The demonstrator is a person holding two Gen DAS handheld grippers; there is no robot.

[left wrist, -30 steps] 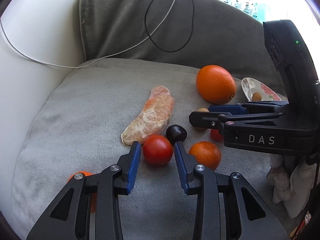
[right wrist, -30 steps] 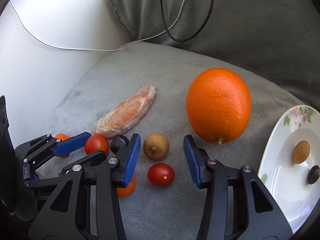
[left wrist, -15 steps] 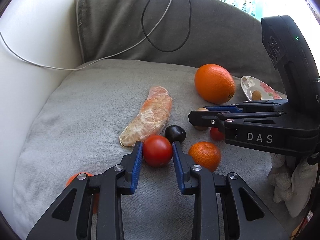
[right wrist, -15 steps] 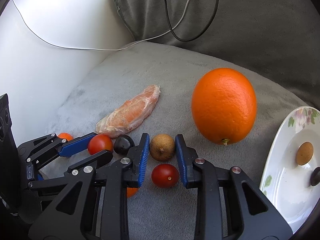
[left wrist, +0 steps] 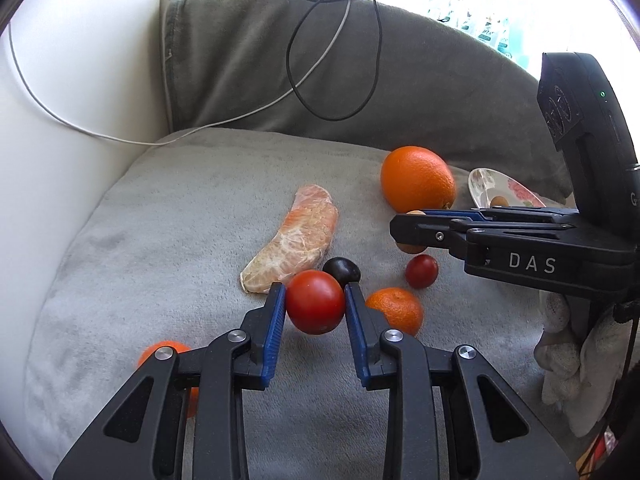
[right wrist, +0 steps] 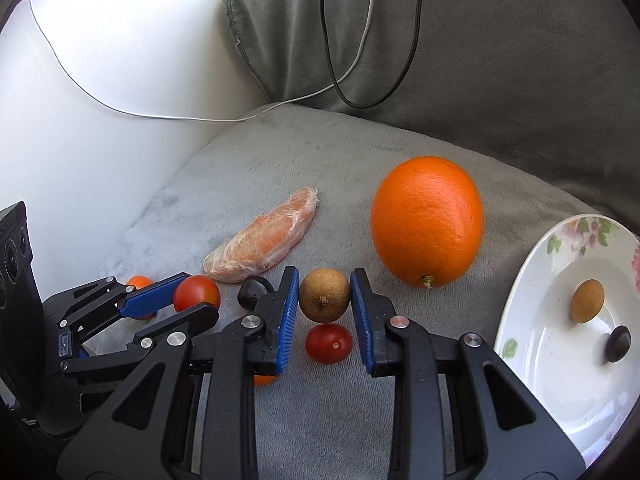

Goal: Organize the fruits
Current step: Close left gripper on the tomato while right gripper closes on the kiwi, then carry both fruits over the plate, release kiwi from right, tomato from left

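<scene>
My left gripper [left wrist: 315, 300] held the round red tomato [left wrist: 315, 301] at lower centre of the left wrist view, its blue pads [left wrist: 274, 322] pressed against both sides of the fruit. My right gripper [right wrist: 325, 295] was clamped on the small brown rough-skinned longan [right wrist: 324, 295] at centre of the right wrist view, with its blue pads [right wrist: 289, 316] tight on either side.

Just below the longan in that view lay a small dark-red cherry tomato [right wrist: 329, 343] on the grey plush cushion [right wrist: 280, 168]. A dark, nearly black small round fruit [left wrist: 341, 271] sat just behind the red tomato, touching the lower end of the plastic-wrapped peeled citrus segment [left wrist: 294, 243], which lay slanted across the middle of the cushion. A small orange mandarin [left wrist: 396, 310] rested just right of my left gripper, and another small orange fruit [left wrist: 164, 354] showed at lower left, partly hidden by the gripper's arm.

The large orange [right wrist: 426, 220] stood right of centre in the right wrist view, near the longan. At the right edge was the white floral-rimmed plate [right wrist: 532, 280], holding a second brown longan [right wrist: 587, 301] and a dark oval fruit [right wrist: 618, 343], apart from each other. Black and white cables [right wrist: 372, 32] ran over the grey back cushion [right wrist: 520, 60] at the top.
</scene>
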